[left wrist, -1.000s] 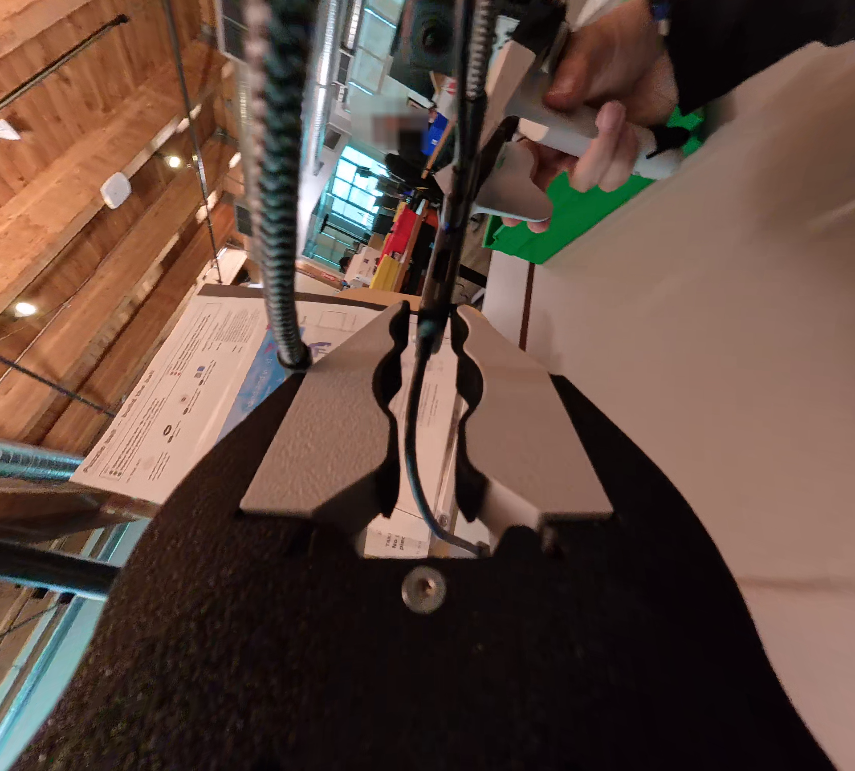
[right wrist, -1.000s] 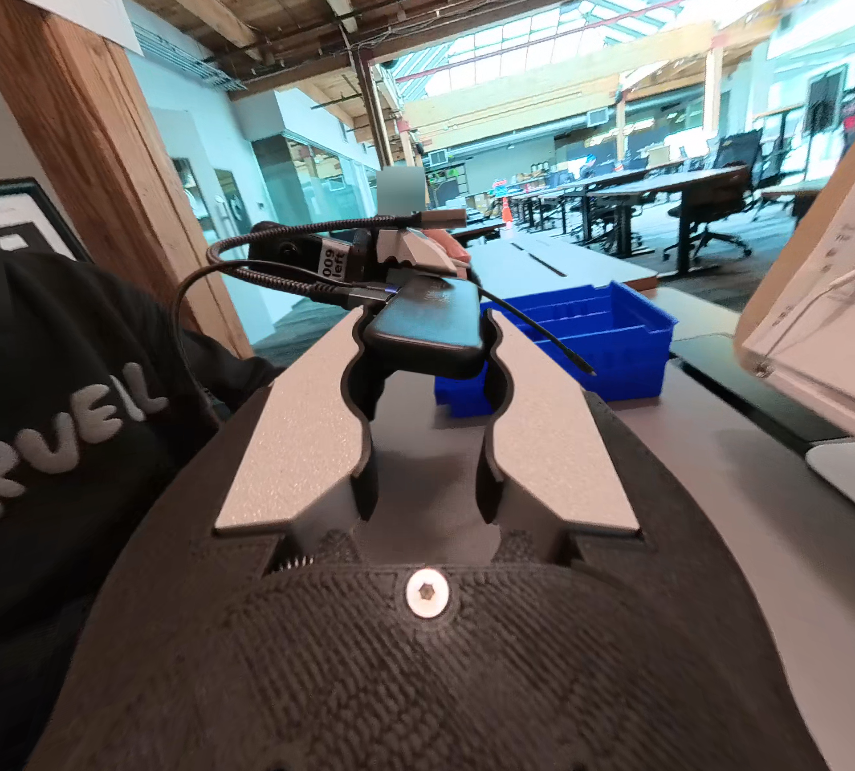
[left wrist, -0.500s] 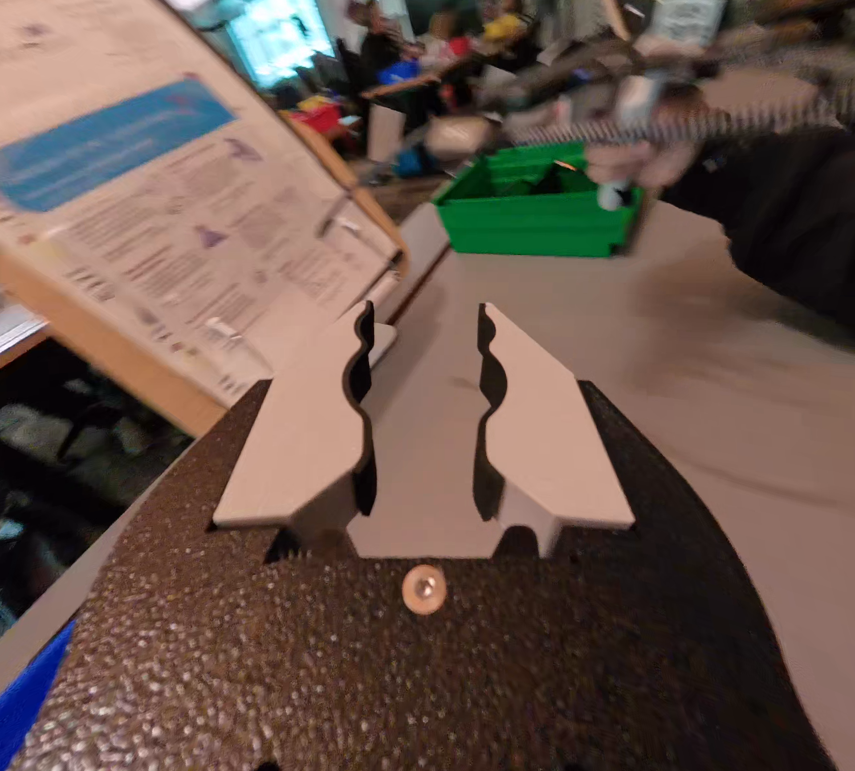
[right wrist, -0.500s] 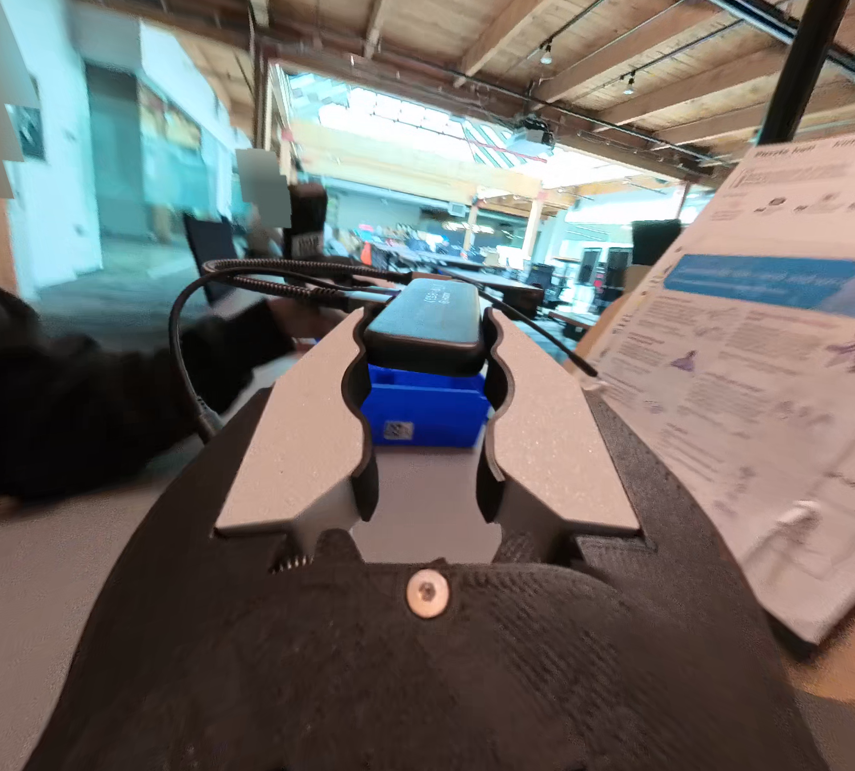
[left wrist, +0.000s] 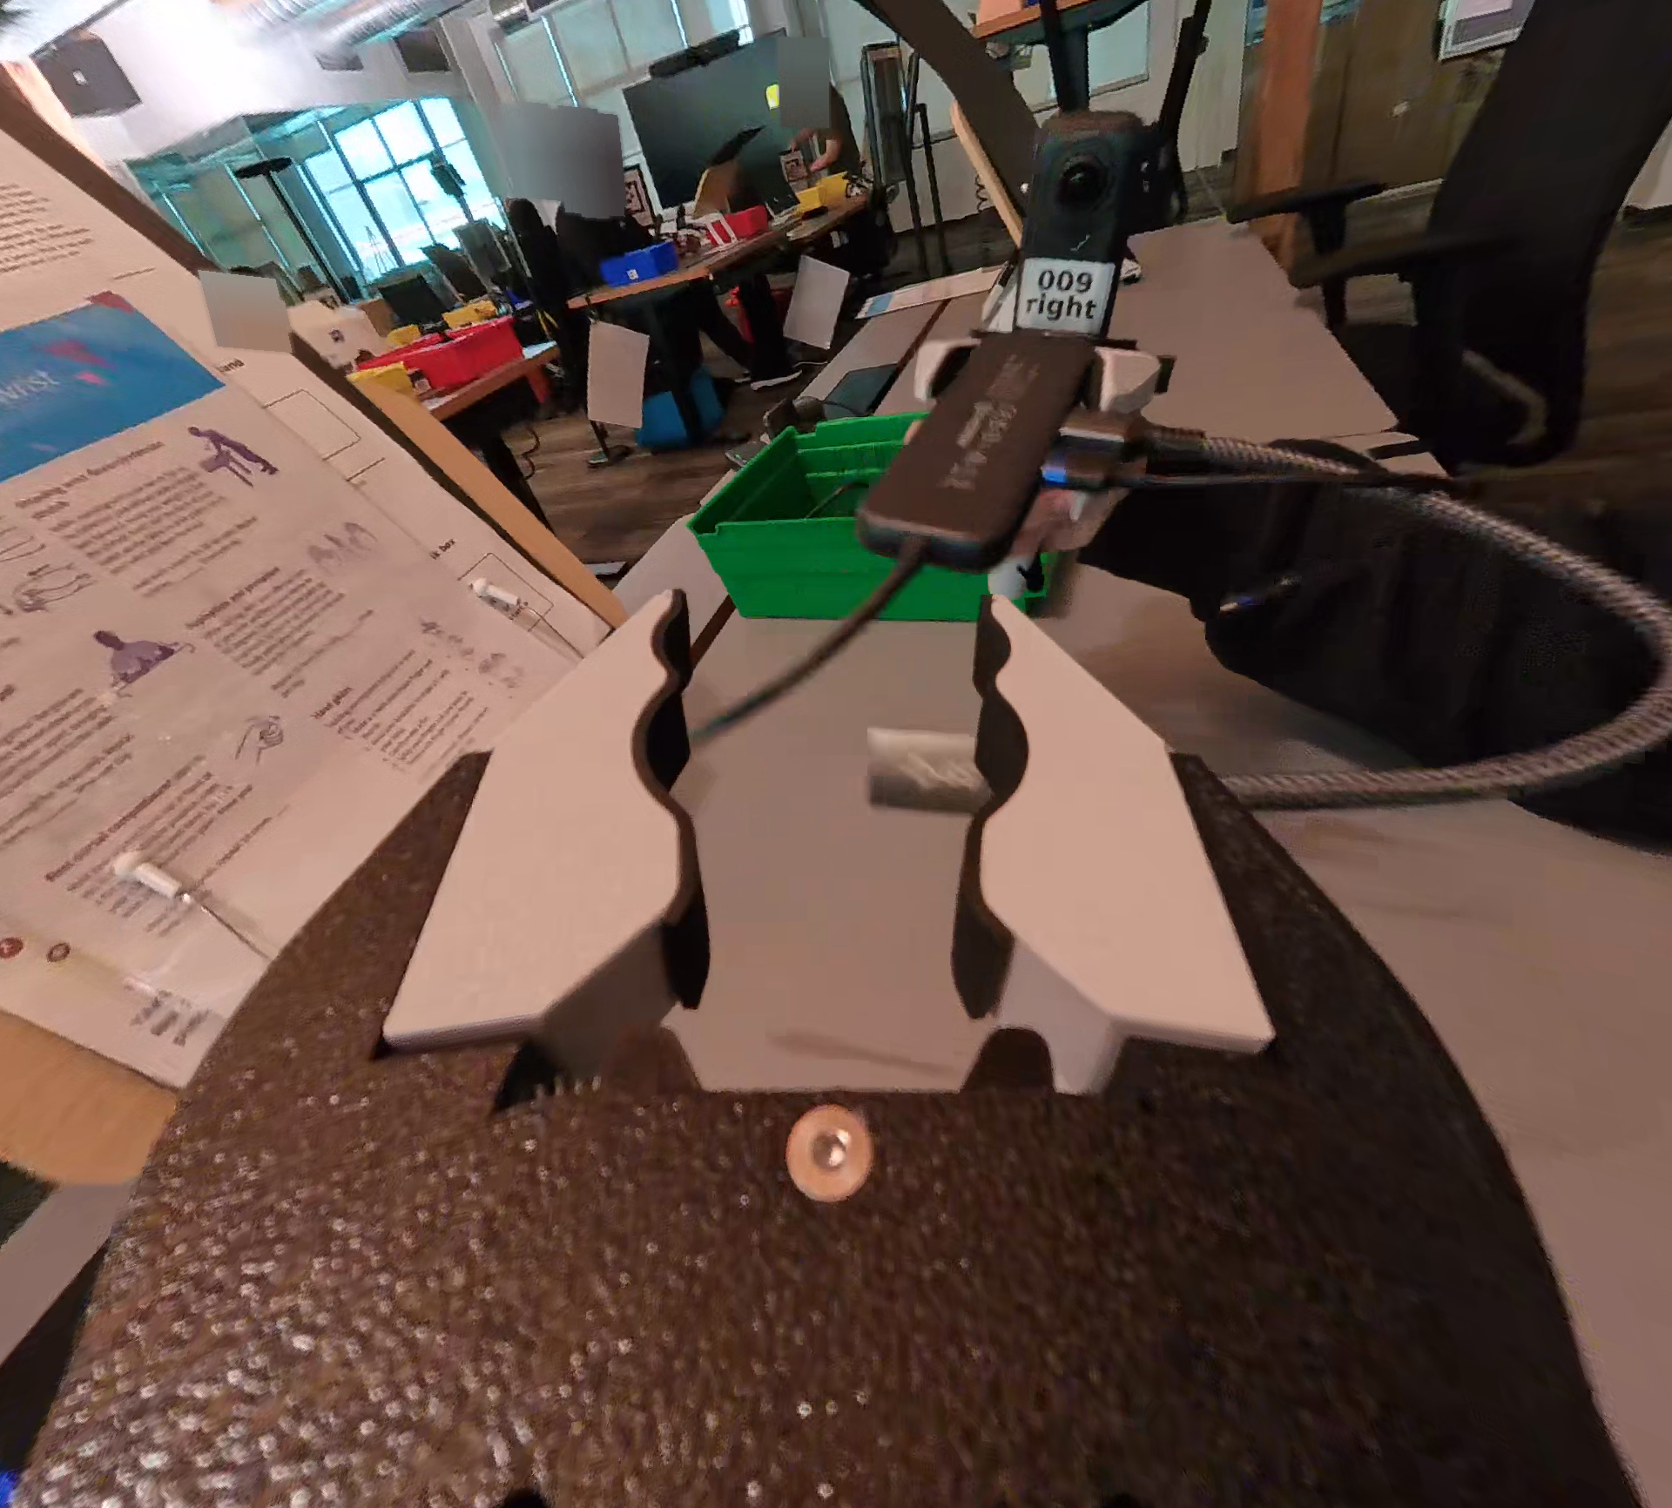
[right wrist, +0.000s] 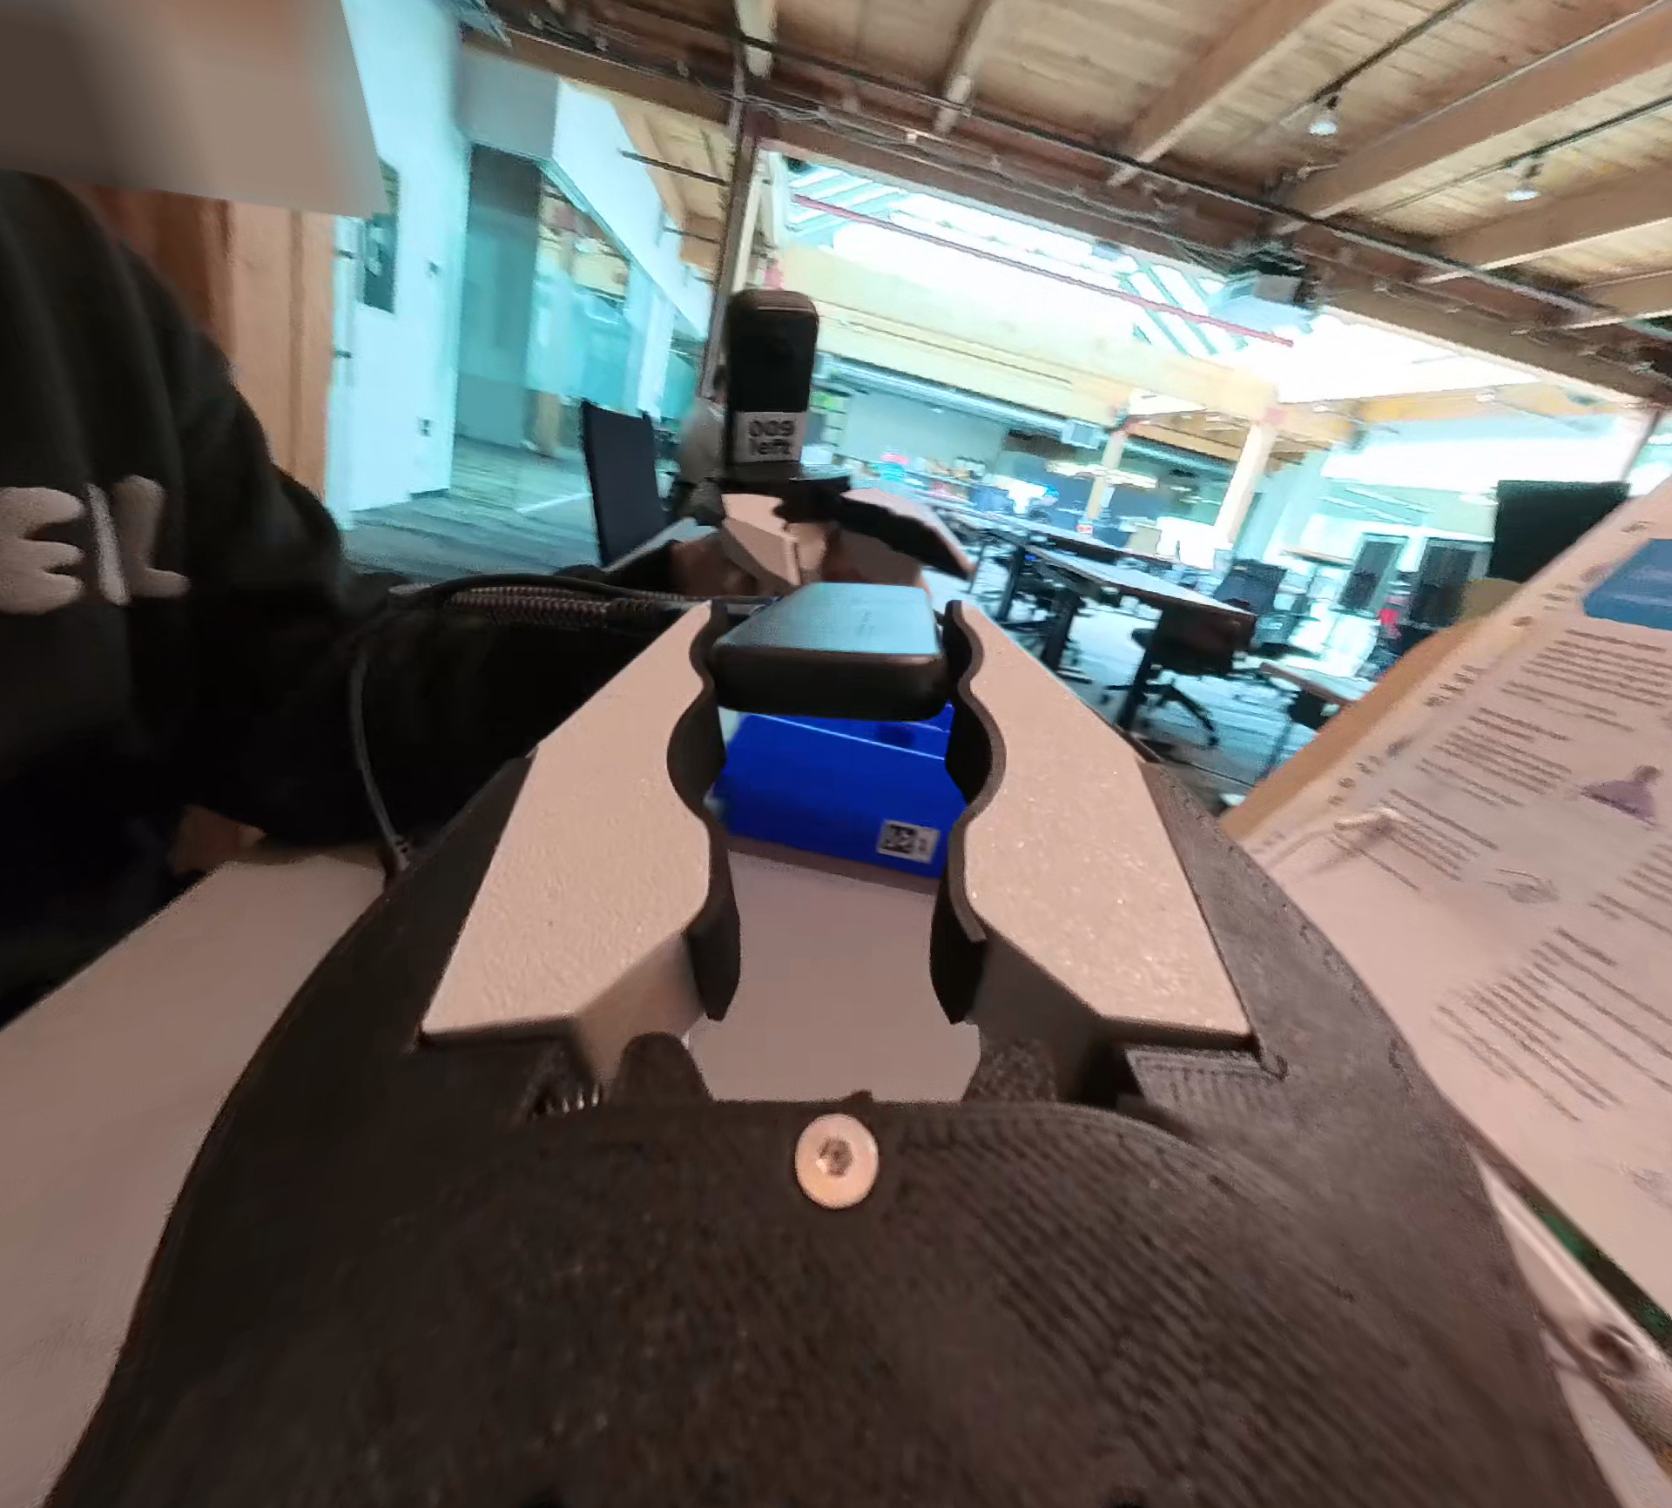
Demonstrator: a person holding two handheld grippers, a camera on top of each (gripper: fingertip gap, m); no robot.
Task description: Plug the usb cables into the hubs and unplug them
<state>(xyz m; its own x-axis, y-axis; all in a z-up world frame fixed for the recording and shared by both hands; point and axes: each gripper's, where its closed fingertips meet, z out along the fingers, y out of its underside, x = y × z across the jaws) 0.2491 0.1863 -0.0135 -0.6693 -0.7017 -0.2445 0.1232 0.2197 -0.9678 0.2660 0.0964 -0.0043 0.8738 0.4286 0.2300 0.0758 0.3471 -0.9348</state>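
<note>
Hub [right wrist: 828, 661], a dark slim block, sits clamped between the tips of your right gripper [right wrist: 830, 655], held up off the counter [right wrist: 136, 1057] above the blue bin [right wrist: 837, 786]. In the left wrist view the same hub [left wrist: 982, 460] points toward you, a braided cable [left wrist: 1466, 750] plugged into its side and a thin lead [left wrist: 805, 664] hanging from its near end. Your left gripper [left wrist: 831, 664] has its jaws apart and holds nothing, facing the green bin [left wrist: 787, 560].

Small white label [left wrist: 1060, 293] on a camera [left wrist: 1081, 175], faint print along the hub [left wrist: 973, 451], a poster [left wrist: 226, 650] full of text.
</note>
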